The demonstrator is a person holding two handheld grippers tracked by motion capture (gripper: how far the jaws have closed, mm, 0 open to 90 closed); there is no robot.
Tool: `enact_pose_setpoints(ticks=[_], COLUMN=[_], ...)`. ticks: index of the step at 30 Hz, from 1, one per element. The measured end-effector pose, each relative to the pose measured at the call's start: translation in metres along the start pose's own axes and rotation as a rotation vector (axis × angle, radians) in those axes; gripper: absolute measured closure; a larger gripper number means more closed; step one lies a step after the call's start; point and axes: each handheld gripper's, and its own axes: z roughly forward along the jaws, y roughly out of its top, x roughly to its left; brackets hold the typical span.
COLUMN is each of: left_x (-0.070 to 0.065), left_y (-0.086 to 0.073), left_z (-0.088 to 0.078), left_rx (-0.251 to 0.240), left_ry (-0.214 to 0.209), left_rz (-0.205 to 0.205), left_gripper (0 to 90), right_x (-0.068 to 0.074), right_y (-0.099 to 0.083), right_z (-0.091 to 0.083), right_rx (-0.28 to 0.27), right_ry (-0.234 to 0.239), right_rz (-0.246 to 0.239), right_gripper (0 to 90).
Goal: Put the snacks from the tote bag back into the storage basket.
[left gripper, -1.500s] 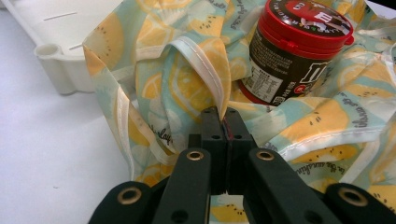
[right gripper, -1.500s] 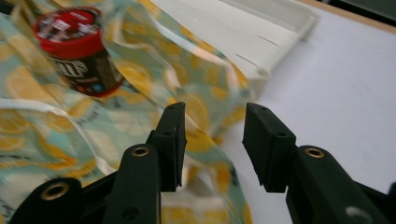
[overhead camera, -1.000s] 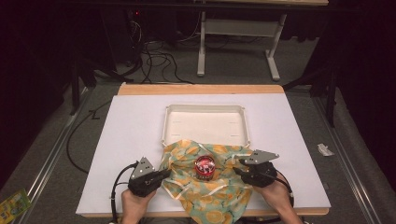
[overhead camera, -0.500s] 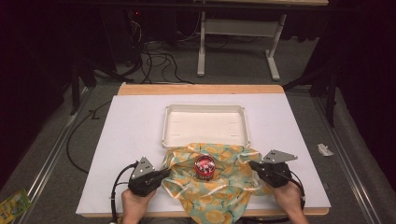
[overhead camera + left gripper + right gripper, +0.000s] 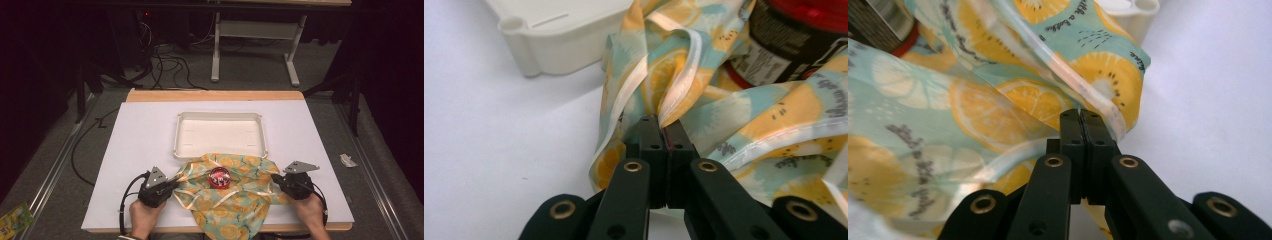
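Note:
A cloth (image 5: 235,200) printed with orange slices lies at the table's near edge, with a red-lidded can (image 5: 219,177) standing on its middle. My left gripper (image 5: 176,182) is shut on the cloth's left edge; up close its jaws (image 5: 663,122) pinch a fold of the cloth (image 5: 664,75), with the can (image 5: 784,55) just beyond. My right gripper (image 5: 274,177) is shut on the cloth's right corner; its closed jaws (image 5: 1080,116) clamp the hem of the cloth (image 5: 973,110). The fabric hangs slack between the two grippers.
A shallow white tray (image 5: 176,135) sits just behind the cloth, whose far edge overlaps the tray's near rim. The white tabletop (image 5: 140,145) spreads to both sides. Cables and a desk frame (image 5: 255,30) stand on the floor beyond the table.
My right gripper has moved right, away from the can, taking the cloth's right corner with it and spreading the fabric. The left gripper has stayed in place.

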Motion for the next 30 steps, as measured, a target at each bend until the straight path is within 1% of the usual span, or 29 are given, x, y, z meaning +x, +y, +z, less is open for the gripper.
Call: enact_pose_setpoints(ticks=[5, 7, 10, 11, 12, 13, 16, 18, 20, 21, 25, 27, 30], left_x=[0.0, 0.0, 0.0, 0.0, 0.0, 0.0, -0.001, -0.002, -0.003, -0.003, -0.005, -0.005, -0.006], left_y=[-0.001, -0.001, -0.001, -0.001, -0.001, -0.001, -0.001, 0.0, 0.001, 0.001, 0.002, 0.003, 0.002], left_z=[0.002, 0.003, 0.003, 0.003, 0.002, 0.002, 0.0, -0.001, -0.001, -0.001, 0.0, 0.0, 0.0], left_rx=[0.025, 0.03, 0.025, 0.025, 0.024, 0.022, 0.015, 0.011, 0.009, 0.009, 0.009, 0.009, 0.011], left_ry=[0.008, 0.008, 0.006, 0.002, -0.001, -0.003, -0.01, -0.016, -0.018, -0.02, -0.029, -0.032, -0.032], left_rz=[0.008, 0.002, -0.003, -0.002, -0.001, 0.0, 0.002, 0.003, 0.006, 0.008, 0.015, 0.016, 0.017], left_gripper=[89.6, 89.4, 88.7, 88.1, 88.0, 88.0, 88.3, 88.8, 88.9, 89.0, 89.1, 89.1, 89.2], right_x=[-0.002, -0.003, -0.002, -0.001, -0.001, 0.001, 0.003, 0.007, 0.01, 0.012, 0.019, 0.022, 0.026], right_y=[-0.005, -0.007, -0.008, -0.008, -0.008, -0.007, -0.004, 0.0, 0.004, 0.006, 0.016, 0.024, 0.037], right_z=[0.004, 0.005, 0.004, 0.002, 0.001, -0.002, -0.012, -0.021, -0.027, -0.031, -0.044, -0.045, -0.037], right_rx=[0.017, 0.022, 0.017, 0.018, 0.007, -0.003, -0.028, -0.053, -0.07, -0.077, -0.123, -0.13, -0.14], right_ry=[-0.001, 0.008, 0.016, 0.018, 0.02, 0.019, 0.018, 0.018, 0.016, 0.02, 0.027, 0.033, 0.039], right_rz=[0.01, 0.021, 0.022, 0.023, 0.019, 0.016, 0.013, 0.004, -0.014, -0.015, -0.047, -0.062, -0.084], right_gripper=[90.0, 90.0, 89.3, 87.4, 84.9, 79.8, 74.6, 67.5, 62.5, 60.6, 53.4, 50.7, 47.0])
